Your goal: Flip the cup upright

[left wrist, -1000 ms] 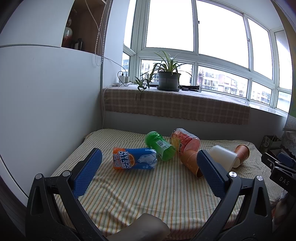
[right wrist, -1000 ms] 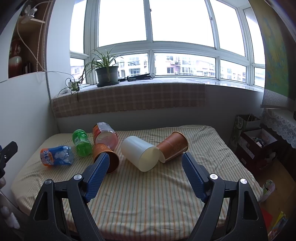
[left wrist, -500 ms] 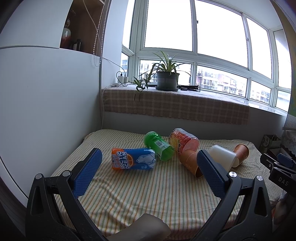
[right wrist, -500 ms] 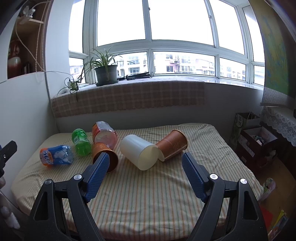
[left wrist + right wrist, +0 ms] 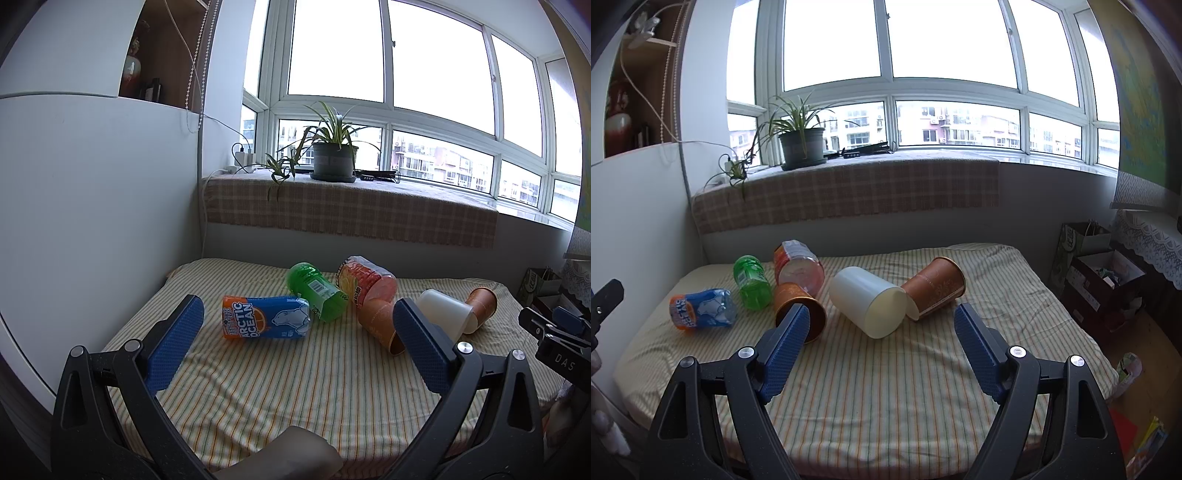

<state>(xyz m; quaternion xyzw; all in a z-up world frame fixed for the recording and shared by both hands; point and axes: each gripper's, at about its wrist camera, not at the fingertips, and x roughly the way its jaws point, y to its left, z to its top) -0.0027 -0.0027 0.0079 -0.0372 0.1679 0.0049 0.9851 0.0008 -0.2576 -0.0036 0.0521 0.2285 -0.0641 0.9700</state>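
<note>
Several cups lie on their sides on the striped table [image 5: 886, 387]. A white cup [image 5: 868, 301] lies in the middle, also in the left wrist view [image 5: 443, 314]. A brown paper cup [image 5: 934, 288] lies right of it, touching it. Another brown cup [image 5: 798, 304] lies left, partly behind my right gripper's left finger; it also shows in the left wrist view [image 5: 376, 319]. My right gripper [image 5: 881, 345] is open and empty, just short of the white cup. My left gripper [image 5: 295, 341] is open and empty, short of the blue cup [image 5: 264, 317].
A green cup [image 5: 316, 291] and a pink-orange cup [image 5: 365, 280] lie at the back of the table. A white wall [image 5: 92, 221] runs along the left edge. A checked window ledge [image 5: 849, 192] with a potted plant [image 5: 801, 144] stands behind. Boxes [image 5: 1108, 280] sit on the floor at right.
Both views have shifted slightly, with the objects sitting a little lower and nearer. Nothing on the table has moved and both grippers stay open.
</note>
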